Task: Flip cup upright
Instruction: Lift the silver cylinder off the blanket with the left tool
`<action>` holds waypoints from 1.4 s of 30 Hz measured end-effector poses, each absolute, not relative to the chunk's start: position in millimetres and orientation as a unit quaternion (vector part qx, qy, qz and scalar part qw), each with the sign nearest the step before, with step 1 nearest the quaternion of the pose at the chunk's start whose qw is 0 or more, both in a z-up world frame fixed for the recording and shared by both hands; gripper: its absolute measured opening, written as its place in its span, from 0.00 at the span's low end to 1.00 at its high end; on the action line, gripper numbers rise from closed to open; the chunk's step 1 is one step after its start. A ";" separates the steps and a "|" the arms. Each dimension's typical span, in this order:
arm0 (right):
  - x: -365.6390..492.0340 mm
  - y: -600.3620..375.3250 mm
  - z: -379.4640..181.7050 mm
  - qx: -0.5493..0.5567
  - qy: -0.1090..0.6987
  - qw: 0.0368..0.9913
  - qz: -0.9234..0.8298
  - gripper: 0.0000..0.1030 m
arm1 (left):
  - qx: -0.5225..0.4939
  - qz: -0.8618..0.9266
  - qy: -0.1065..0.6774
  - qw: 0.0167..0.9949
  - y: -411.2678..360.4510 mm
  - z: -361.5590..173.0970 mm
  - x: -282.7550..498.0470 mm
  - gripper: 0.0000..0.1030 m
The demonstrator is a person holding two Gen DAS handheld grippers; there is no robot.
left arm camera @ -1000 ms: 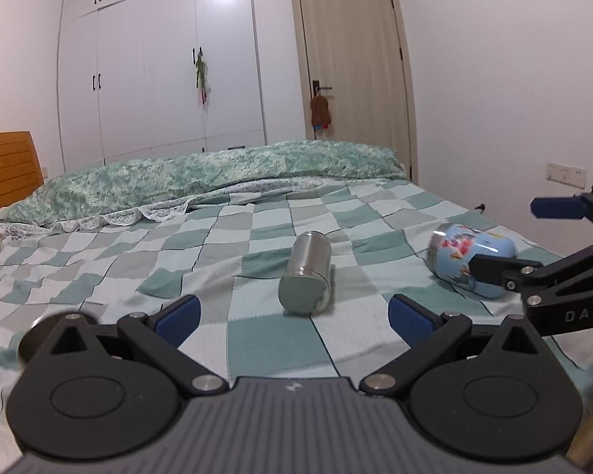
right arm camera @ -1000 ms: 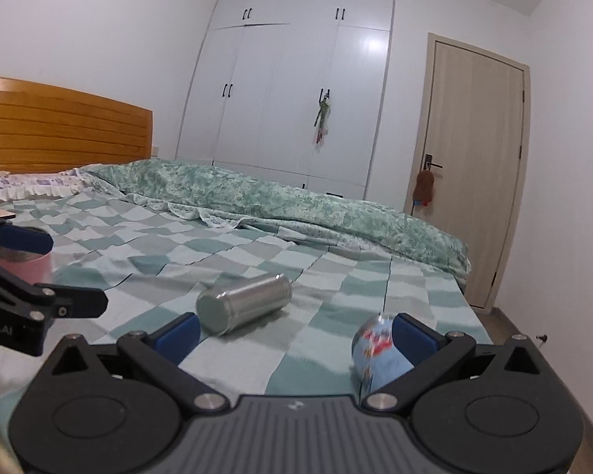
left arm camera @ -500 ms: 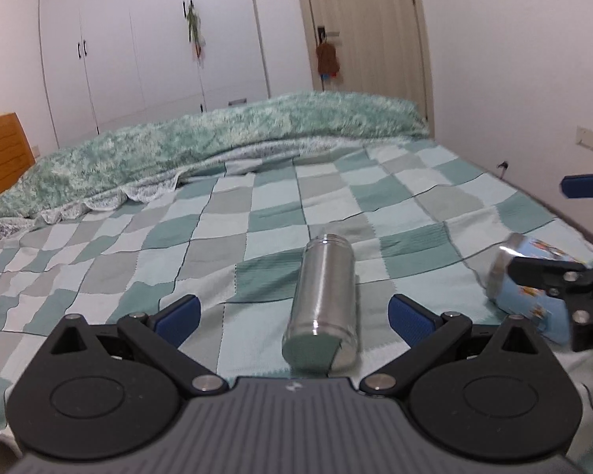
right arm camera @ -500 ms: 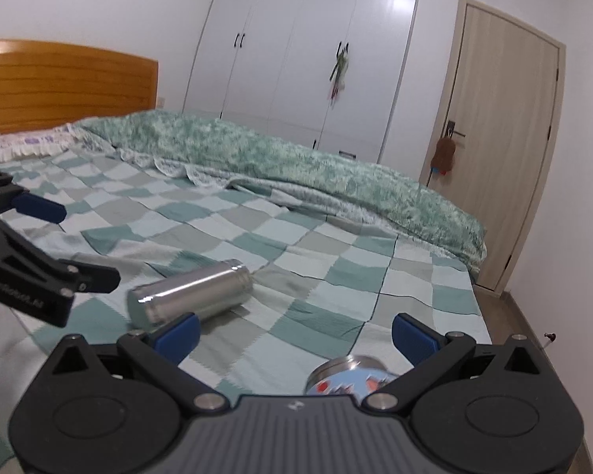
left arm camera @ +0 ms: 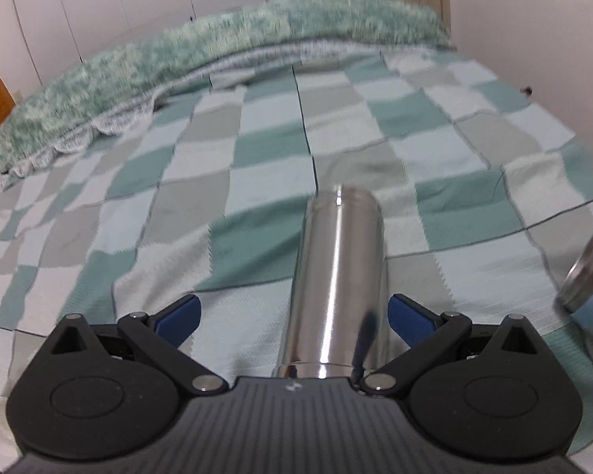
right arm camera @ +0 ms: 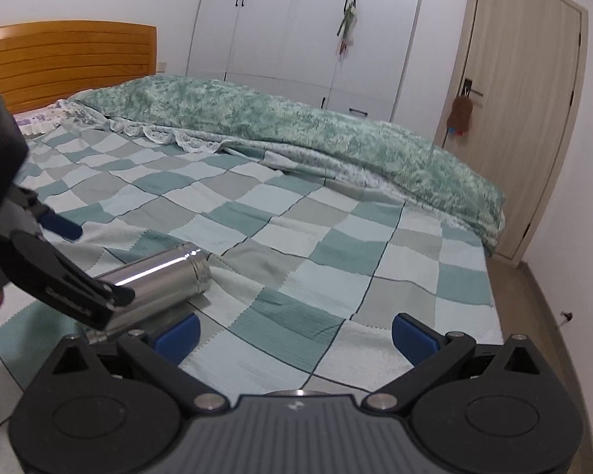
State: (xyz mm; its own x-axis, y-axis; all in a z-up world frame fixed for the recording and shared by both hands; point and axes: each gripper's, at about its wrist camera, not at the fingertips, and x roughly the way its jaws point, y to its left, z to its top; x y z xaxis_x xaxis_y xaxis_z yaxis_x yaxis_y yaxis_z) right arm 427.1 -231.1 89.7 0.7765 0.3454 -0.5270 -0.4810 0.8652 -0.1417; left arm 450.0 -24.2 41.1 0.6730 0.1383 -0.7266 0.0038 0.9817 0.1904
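A steel cup (left arm camera: pixel 338 276) lies on its side on the checked bedspread (left arm camera: pixel 257 146), pointing away from me. My left gripper (left arm camera: pixel 292 316) is open and straddles its near end, one blue pad on each side, not touching. The same cup (right arm camera: pixel 166 280) shows in the right wrist view with the left gripper's fingers (right arm camera: pixel 67 292) around it. A blue floral cup (left arm camera: pixel 591 288) lies tilted at the right edge. My right gripper (right arm camera: pixel 294 335) is open; a sliver of that cup's rim (right arm camera: pixel 310 393) shows just below its jaws.
A rumpled green quilt (right arm camera: pixel 296 134) lies across the far side of the bed. A wooden headboard (right arm camera: pixel 59 63) stands at the left, white wardrobes (right arm camera: pixel 308 27) and a door (right arm camera: pixel 522 110) behind. The bed's edge drops to the floor (right arm camera: pixel 533 316) on the right.
My left gripper has moved forward and down until the steel cup's near end lies between its open jaws. My right gripper has moved forward over the floral cup, which has nearly left its view.
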 end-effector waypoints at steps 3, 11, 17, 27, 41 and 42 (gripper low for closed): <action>432.8 -230.6 84.5 -0.134 0.258 0.930 0.223 1.00 | 0.070 0.023 0.427 0.901 -23.7 30.0 459.3 0.86; 428.3 -229.1 85.3 -0.126 0.259 0.931 0.223 1.00 | 0.057 0.004 0.417 0.907 -35.6 39.8 442.9 0.61; 396.6 -231.8 104.8 -0.116 0.250 0.935 0.222 1.00 | 0.045 0.005 0.402 0.915 -36.6 67.6 409.8 0.61; 300.6 -237.1 136.2 -0.119 0.244 0.937 0.220 1.00 | 0.023 -0.001 0.380 0.925 -45.7 98.3 309.2 0.61; 185.1 -242.8 127.2 -0.111 0.264 0.933 0.217 1.00 | -0.041 0.035 0.376 0.925 -39.5 81.4 189.5 0.61; 179.3 -242.9 124.7 -0.109 0.266 0.933 0.218 1.00 | -0.046 0.038 0.376 0.925 -39.4 79.0 182.9 0.61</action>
State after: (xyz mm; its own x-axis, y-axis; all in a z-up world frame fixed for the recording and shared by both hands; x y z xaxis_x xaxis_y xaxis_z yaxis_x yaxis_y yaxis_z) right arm 179.3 -242.9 124.7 0.7631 0.3493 -0.5437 -0.4653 0.8809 -0.0871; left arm 182.9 -39.4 79.0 0.7147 0.0351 -0.6986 -0.1050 0.9928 -0.0575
